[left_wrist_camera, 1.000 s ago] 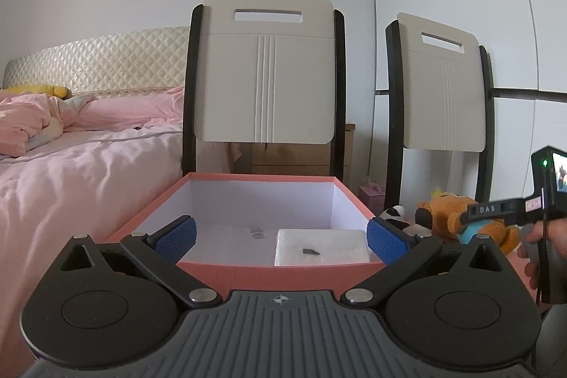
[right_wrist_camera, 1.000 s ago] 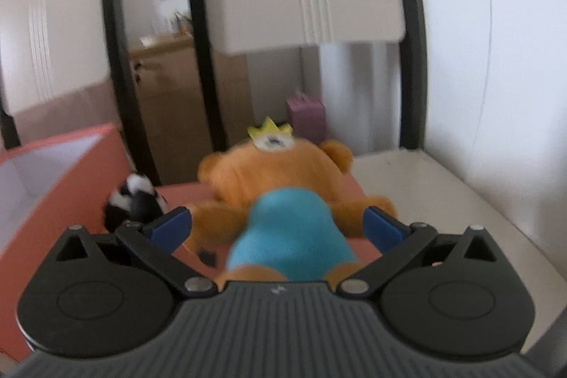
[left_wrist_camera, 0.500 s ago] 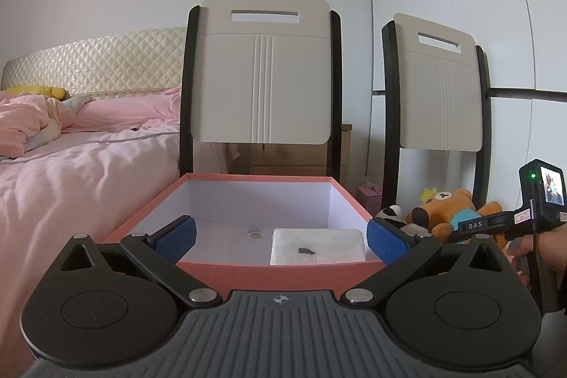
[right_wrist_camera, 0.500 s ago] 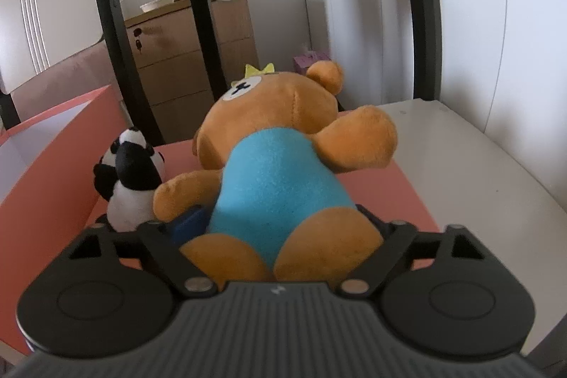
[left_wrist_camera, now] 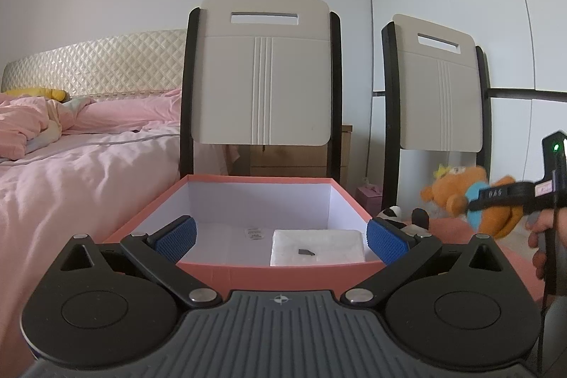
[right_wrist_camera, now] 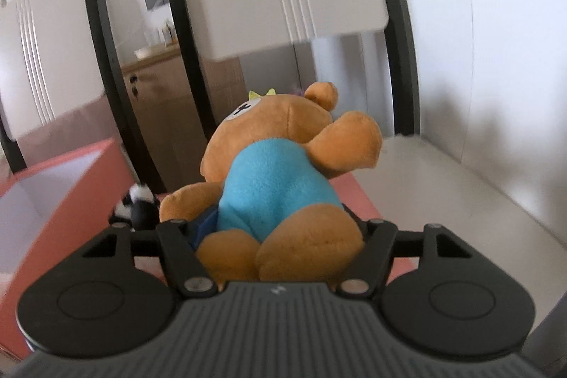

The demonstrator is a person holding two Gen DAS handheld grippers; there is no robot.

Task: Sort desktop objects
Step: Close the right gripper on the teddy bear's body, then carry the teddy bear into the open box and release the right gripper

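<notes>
**Bear gripped beside the box**

The right gripper (right_wrist_camera: 276, 229) is closing its jaws on the orange teddy bear (right_wrist_camera: 280, 179), squeezing its lower body just right of the pink box (left_wrist_camera: 255, 266). The left gripper (left_wrist_camera: 281, 238) hangs wide open and empty at the box's near rim.

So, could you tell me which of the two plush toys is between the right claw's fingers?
The orange bear in blue, with the right claw closing on its lower body; the black-and-white panda sits untouched beside it.
</notes>
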